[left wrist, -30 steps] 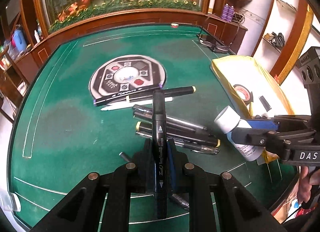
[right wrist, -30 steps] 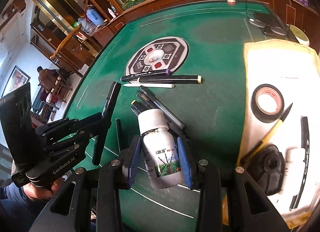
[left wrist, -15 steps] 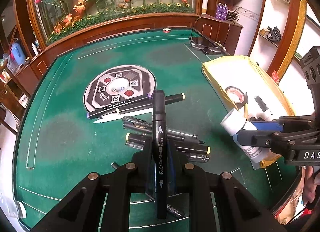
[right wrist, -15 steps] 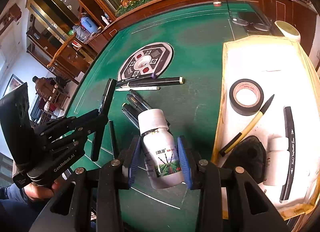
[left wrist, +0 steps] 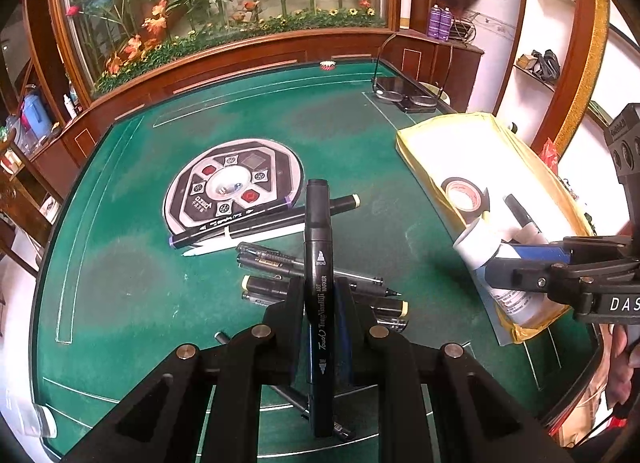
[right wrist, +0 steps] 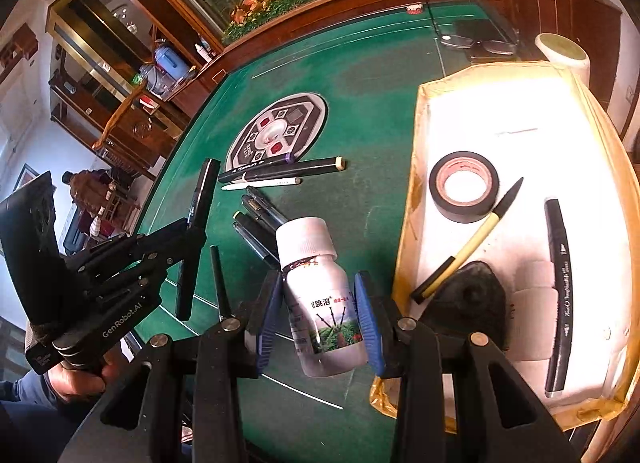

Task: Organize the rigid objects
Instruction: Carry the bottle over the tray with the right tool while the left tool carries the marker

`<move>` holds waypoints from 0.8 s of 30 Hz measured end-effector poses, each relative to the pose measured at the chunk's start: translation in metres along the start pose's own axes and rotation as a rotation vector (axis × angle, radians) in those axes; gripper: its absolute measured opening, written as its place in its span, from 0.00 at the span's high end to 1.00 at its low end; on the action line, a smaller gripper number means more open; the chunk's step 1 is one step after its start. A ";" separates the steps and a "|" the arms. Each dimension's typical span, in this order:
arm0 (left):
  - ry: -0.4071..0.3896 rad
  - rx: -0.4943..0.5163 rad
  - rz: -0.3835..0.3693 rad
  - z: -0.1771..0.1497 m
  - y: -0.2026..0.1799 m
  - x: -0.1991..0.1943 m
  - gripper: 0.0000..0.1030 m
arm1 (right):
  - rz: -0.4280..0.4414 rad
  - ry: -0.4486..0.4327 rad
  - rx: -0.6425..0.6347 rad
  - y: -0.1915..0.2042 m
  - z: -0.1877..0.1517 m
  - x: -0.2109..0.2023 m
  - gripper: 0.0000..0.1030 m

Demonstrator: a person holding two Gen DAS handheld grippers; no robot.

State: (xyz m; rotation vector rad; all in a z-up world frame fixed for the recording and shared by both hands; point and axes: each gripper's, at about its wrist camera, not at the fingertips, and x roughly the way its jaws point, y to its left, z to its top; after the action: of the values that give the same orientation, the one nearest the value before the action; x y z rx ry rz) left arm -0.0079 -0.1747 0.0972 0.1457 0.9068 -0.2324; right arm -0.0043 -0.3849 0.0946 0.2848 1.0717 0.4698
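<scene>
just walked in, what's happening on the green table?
A person is sorting items with two handheld grippers. The left gripper is shut on a black art marker, held above the loose pens. The right gripper clamps a white bottle beside the yellow-edged tray, which already holds a tape roll, a brush pen and another marker.

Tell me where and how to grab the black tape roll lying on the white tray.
The black tape roll lies flat with its open core facing up. Come straight down and put one finger into the core and one outside, pinching the wall on its bare far-left side, since the yellow brush pen leans on the near-right rim.
</scene>
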 end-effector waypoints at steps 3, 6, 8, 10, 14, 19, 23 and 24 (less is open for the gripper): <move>-0.002 -0.006 -0.004 0.002 0.000 -0.001 0.85 | -0.005 -0.012 0.018 -0.007 0.000 -0.006 0.65; -0.005 -0.010 -0.010 0.005 0.000 -0.003 0.85 | -0.012 -0.029 0.039 -0.017 0.001 -0.012 0.65; -0.005 -0.017 -0.028 0.008 -0.001 -0.005 0.85 | -0.019 -0.046 0.059 -0.025 0.000 -0.019 0.65; -0.005 -0.023 -0.052 0.011 -0.003 -0.007 0.85 | -0.022 -0.057 0.077 -0.031 -0.001 -0.023 0.65; -0.006 -0.016 -0.107 0.022 -0.013 -0.012 0.85 | -0.040 -0.091 0.125 -0.049 -0.003 -0.035 0.65; 0.018 0.001 -0.203 0.040 -0.038 -0.011 0.85 | -0.094 -0.132 0.192 -0.071 -0.005 -0.047 0.65; 0.056 0.022 -0.292 0.052 -0.066 -0.004 0.85 | -0.149 -0.149 0.240 -0.088 -0.008 -0.053 0.65; 0.069 0.027 -0.312 0.055 -0.074 -0.002 0.85 | -0.161 -0.151 0.244 -0.092 -0.009 -0.054 0.65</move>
State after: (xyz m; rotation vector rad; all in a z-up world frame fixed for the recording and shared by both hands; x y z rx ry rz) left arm 0.0134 -0.2578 0.1300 0.0368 0.9935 -0.5321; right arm -0.0128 -0.4912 0.0909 0.4391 0.9951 0.1699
